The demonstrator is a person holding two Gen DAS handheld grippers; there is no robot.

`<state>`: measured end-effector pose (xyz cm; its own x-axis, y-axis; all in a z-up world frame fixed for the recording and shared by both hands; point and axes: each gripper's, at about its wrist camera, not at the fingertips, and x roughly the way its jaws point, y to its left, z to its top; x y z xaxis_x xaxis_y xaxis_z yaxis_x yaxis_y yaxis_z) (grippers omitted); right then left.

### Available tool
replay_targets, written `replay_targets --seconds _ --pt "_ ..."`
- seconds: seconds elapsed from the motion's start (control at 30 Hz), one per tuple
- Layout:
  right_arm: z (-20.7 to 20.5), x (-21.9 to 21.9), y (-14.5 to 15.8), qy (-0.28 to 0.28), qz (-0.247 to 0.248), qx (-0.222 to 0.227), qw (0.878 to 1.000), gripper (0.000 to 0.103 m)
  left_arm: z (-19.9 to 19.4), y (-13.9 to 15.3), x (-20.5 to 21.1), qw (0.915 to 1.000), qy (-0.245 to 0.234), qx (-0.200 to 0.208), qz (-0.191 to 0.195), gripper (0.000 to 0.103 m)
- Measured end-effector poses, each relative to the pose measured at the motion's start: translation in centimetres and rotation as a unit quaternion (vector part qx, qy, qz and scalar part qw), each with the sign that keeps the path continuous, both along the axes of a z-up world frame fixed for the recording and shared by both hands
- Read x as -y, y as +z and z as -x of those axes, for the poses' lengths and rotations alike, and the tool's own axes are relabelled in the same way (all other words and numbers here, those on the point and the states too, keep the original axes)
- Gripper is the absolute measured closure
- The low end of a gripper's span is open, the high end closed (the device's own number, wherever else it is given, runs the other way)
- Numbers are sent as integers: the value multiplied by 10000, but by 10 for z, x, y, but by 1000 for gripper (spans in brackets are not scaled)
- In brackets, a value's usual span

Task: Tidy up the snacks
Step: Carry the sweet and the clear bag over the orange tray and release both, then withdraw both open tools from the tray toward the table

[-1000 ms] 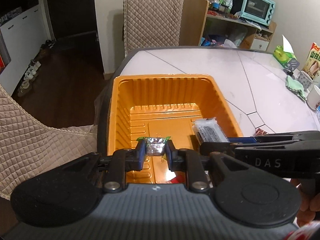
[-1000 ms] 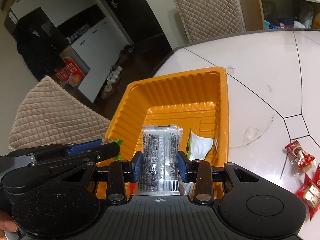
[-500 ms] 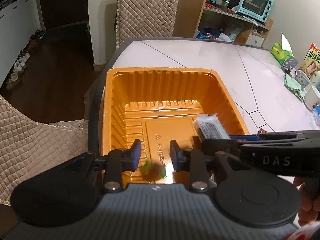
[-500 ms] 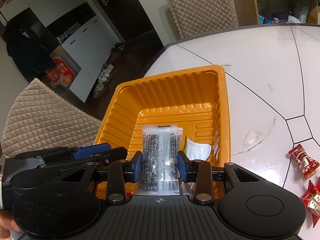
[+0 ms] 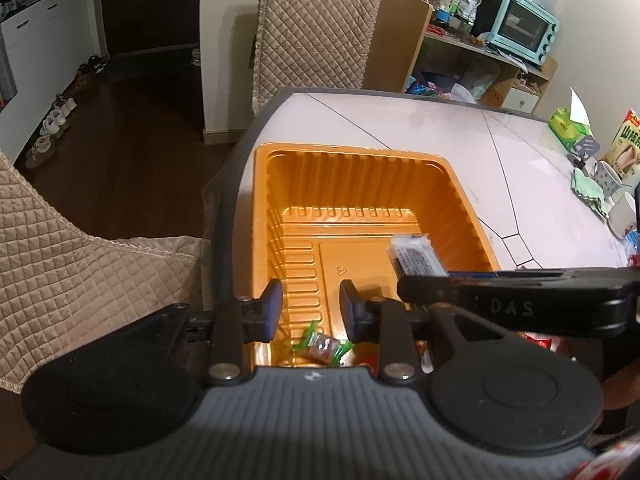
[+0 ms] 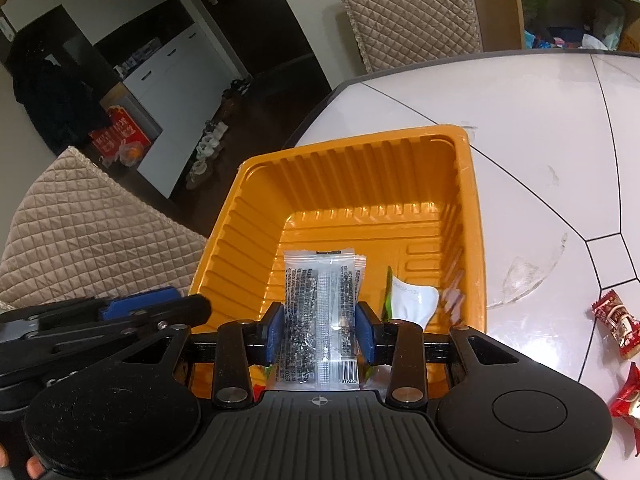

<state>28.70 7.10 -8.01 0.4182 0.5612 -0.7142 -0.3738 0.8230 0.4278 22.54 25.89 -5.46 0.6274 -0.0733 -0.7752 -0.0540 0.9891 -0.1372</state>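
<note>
An orange plastic tray (image 5: 352, 160) (image 6: 360, 148) sits at the table's near corner. My left gripper (image 5: 310, 300) is open above the tray's near end. A green-ended candy (image 5: 322, 346) lies on the tray floor just below it. My right gripper (image 6: 320, 322) is shut on a clear packet of black snack (image 6: 320, 308) and holds it over the tray; the packet also shows in the left wrist view (image 5: 416, 256). A white and green packet (image 6: 408, 300) lies in the tray beside it.
Red wrapped candies (image 6: 618, 322) lie on the white table right of the tray. Cups, a cloth and a green tissue box (image 5: 568, 128) stand at the far right. Quilted chairs (image 5: 312, 32) stand behind and to the left of the table.
My left gripper opened and let go of the green-ended candy, which dropped to the tray floor. My right gripper still holds the packet over the tray.
</note>
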Motion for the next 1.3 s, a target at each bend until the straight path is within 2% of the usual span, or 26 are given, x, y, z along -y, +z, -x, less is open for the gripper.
replay_targets --seconds 0.13,0.2,0.27,0.5,0.73,0.8,1.3 --pt "0 -2 1 -83 -70 155 9998 60 8 2 -2 10000 82 6 53 75" --pt "0 0 3 -136 -167 181 9996 48 13 3 -2 9999 109 12 72 75" --pt "1 2 6 -130 -265 232 9993 46 18 4 -2 9999 143 13 90 75" --pt "14 16 16 -3 -256 248 9994 46 36 9 6 9995 270 35 142 72" --pt "44 45 25 71 -265 318 9991 46 56 16 26 9995 268 61 165 69" --pt "54 55 28 92 -298 344 9989 46 62 18 34 9995 259 64 175 66" --pt "116 149 34 -183 -392 263 9987 45 104 19 117 9998 -129 -33 167 66"
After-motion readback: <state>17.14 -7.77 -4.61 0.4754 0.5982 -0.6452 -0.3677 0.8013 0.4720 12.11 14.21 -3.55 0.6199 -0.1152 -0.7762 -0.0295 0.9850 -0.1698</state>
